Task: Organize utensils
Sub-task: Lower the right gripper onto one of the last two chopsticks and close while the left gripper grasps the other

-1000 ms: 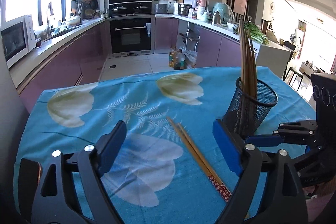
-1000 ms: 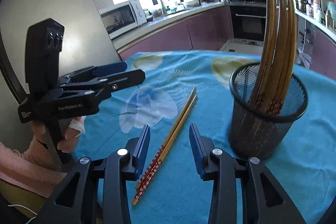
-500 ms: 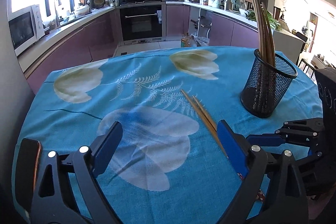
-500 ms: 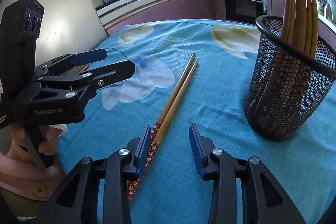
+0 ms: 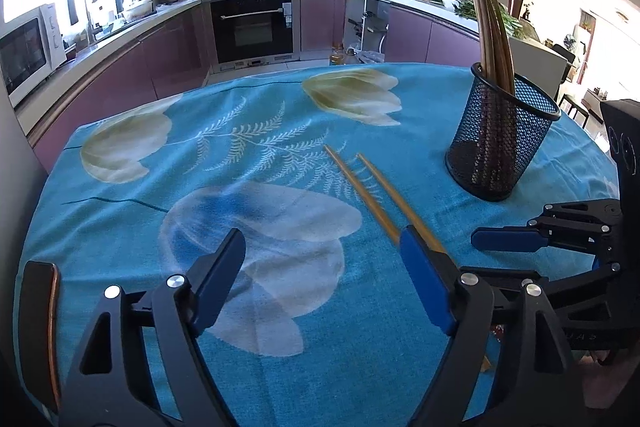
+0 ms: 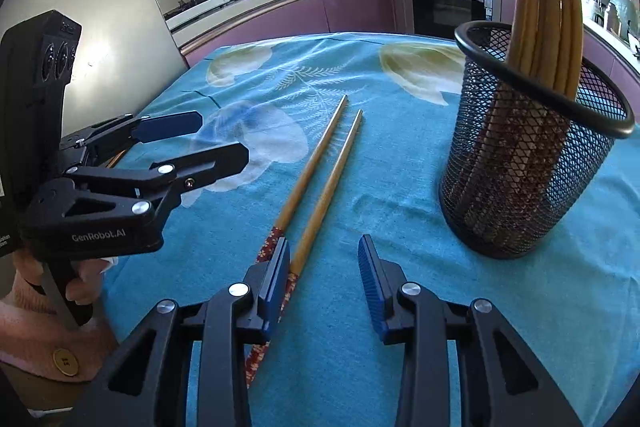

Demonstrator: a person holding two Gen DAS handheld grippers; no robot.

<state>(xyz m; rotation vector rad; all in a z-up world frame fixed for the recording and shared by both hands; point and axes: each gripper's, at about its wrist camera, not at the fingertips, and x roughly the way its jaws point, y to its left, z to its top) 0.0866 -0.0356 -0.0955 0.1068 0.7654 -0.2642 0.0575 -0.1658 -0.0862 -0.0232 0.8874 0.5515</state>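
1. Up close, the right gripper (image 6: 322, 283) hangs low over the near part of the table with its jaws apart and nothing between them.
2. Its left blue pad (image 6: 275, 285) covers the patterned red ends of the two loose chopsticks (image 6: 320, 179), which lie side by side on the blue flowered cloth (image 6: 380, 155), tips pointing to the far side.
3. Whether that pad touches the chopsticks cannot be told.
4. Left of them, the left gripper (image 6: 196, 139) is held by a hand (image 6: 60, 291) in a pink sleeve, jaws spread wide and empty.
5. From its own camera, the left gripper (image 5: 320, 275) sits above the white flower print, with the chopsticks (image 5: 372, 195) passing under its right pad (image 5: 424, 283).
6. Farther right stands a black mesh cup (image 6: 528, 163), upright on the cloth, well apart from the loose pair.
7. Several more chopsticks (image 6: 548, 3) stand in the cup, leaning against its far rim.
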